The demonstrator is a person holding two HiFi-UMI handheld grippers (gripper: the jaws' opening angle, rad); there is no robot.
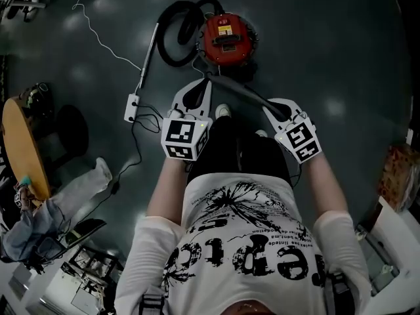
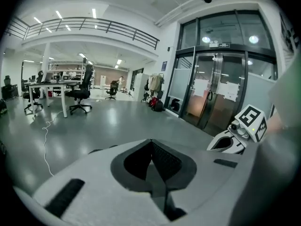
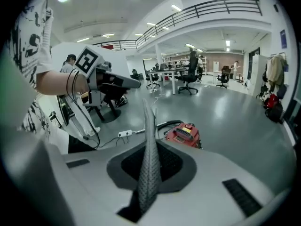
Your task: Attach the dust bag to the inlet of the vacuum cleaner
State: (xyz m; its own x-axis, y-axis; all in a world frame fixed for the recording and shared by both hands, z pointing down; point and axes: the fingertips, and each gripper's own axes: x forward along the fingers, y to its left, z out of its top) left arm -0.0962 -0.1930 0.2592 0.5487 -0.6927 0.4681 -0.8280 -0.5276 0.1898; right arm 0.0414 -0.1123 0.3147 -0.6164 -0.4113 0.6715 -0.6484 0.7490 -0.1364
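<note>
Grey dust bag, seemingly in right tongs

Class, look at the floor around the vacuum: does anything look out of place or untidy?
Yes: a white cable snakes loose across the open floor toward the power strip, and the black hose lies coiled beside the vacuum cleaner. Nothing looks spilled or broken.
</note>
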